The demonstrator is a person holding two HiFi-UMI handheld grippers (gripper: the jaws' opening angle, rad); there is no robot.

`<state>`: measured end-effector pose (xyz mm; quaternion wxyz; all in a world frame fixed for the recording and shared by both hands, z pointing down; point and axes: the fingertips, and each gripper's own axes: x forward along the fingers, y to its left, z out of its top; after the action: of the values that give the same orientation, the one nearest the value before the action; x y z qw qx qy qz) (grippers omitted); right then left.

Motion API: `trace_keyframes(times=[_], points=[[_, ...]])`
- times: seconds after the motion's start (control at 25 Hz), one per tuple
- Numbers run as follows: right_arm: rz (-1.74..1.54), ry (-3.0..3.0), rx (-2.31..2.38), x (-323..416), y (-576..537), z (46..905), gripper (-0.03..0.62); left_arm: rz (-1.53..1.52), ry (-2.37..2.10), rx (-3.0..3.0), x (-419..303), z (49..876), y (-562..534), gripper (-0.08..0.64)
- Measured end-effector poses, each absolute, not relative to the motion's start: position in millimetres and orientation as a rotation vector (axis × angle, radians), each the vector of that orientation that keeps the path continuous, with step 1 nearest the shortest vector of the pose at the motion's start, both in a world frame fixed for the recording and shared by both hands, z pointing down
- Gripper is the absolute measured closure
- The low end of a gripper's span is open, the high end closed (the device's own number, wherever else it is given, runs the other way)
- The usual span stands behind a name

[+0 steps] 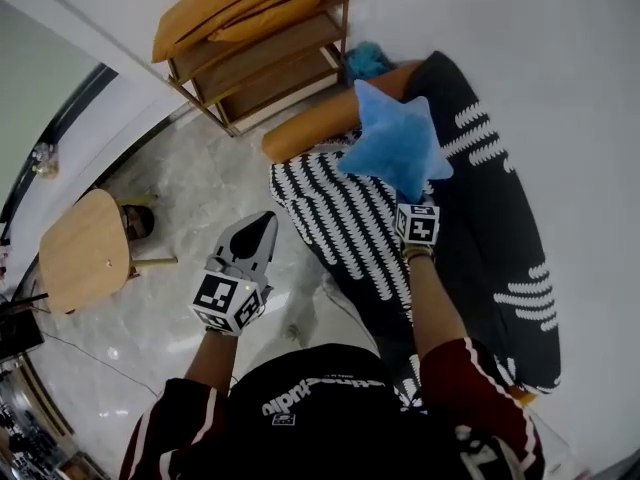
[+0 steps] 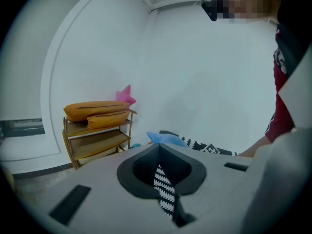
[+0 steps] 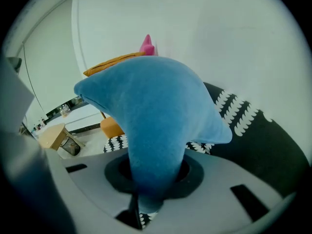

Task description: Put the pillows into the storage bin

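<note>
While angled downward, right gripper [image 3: 151,182] clamping pillow [image 1: 395,143]

- Head view looks steeply down onto the low wooden shelf rack [image 1: 262,73].
- Left gripper view faces that rack [image 2: 96,143] from afar (nearly level).
- Right gripper view sits hard against the blue star-shaped plush pillow [image 3: 156,116].

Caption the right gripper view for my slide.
Right gripper pinches one arm of a blue star pillow, held above black-and-white fabric.

Bright, even indoor light, soft shadows, fisheye bending with dark corners in both gripper views — near foreground soft.
</note>
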<state>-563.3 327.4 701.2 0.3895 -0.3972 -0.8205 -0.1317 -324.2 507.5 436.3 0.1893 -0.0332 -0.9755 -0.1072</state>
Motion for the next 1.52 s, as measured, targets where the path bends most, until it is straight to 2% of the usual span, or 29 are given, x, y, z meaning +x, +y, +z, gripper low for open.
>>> trace_keyframes(times=[0.4,1.12,1.52], points=[[-0.37,-2.19,-1.007,-484.4,304.4,591.5,0.512,-0.272,-2.904,-0.086,-238.2,367.3,520.1,0.557],[-0.269,-2.338,-1.052,-219.0,249.8,461.0,0.508,-0.269,-3.032,0.101,-45.2,293.8,450.5,0.557],[-0.246,-2.402,-1.043,-137.9,192.1,419.7,0.505,-0.254,-3.048,0.243,-23.4,284.3,400.4,0.557]])
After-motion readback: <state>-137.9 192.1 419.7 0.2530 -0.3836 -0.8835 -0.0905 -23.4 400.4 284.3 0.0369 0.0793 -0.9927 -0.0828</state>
